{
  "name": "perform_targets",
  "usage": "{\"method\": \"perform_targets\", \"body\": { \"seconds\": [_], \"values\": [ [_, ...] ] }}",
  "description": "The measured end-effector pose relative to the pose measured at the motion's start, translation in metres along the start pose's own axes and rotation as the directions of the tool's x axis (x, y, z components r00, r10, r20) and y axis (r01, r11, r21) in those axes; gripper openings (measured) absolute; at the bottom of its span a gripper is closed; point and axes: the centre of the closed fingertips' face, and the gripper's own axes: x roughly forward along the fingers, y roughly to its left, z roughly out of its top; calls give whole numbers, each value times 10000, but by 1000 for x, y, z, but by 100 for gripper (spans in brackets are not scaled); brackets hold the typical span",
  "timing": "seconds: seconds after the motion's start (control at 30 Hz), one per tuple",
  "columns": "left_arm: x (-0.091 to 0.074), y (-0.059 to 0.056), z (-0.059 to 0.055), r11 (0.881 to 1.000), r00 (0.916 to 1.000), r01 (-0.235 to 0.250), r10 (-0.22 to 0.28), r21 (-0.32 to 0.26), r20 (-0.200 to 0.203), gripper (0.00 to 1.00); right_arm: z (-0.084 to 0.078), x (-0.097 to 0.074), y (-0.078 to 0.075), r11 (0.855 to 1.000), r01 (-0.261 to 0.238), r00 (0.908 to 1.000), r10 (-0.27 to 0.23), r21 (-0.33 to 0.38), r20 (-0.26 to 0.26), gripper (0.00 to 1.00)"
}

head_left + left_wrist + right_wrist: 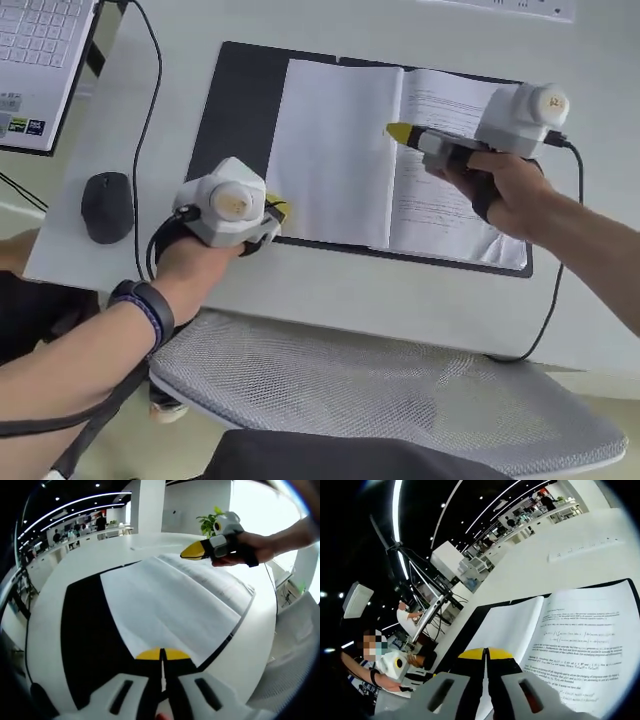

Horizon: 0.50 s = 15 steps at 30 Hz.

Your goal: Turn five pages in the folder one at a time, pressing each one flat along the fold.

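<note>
Printed page point(580, 645), type too small, nothing legible

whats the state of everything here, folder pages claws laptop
folder, open, on the desk
left page, lying down, blank side up
right page, printed side up
left claw, shut, at the left page's near edge
right claw, shut, tip by the fold
laptop, open

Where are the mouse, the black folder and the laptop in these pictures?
mouse point(106, 205): head view, middle of its dark back.
black folder point(235, 110): head view, bare left cover beside the pages.
laptop point(40, 45): head view, its keyboard.
</note>
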Motion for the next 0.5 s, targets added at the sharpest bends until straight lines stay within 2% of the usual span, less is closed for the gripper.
{"method": "perform_targets", "body": {
  "seconds": [0.1, 0.2, 0.3, 0.37, 0.43, 0.5],
  "values": [
    [0, 0, 0, 10000, 10000, -17, 16, -77, -15, 0, 10, 3, -10, 9999, 21, 9998, -23, 129, 198, 0],
    [0, 1, 0, 9999, 10000, -4, 3, -130, -36, 0, 13, 9, -19, 9999, 47, 10000, -47, 95, 43, 0],
    [0, 1, 0, 9999, 10000, -10, 9, -149, -67, 0, 7, 18, -26, 9999, -73, 9987, 66, -150, -514, 0],
    [1, 1, 1, 9998, 10000, -22, 21, -179, -84, 0, 10, 24, -41, 9996, -199, 9963, 180, -214, -837, 0],
    [1, 1, 1, 9998, 10000, -22, 21, -207, -86, 0, 1, 22, -35, 9994, -304, 9938, 283, -178, -1073, 0],
    [2, 2, 0, 9997, 9999, -7, 5, -257, -104, 0, -9, 25, -38, 9989, -425, 9892, 390, -215, -1414, 0]
  ]
}}
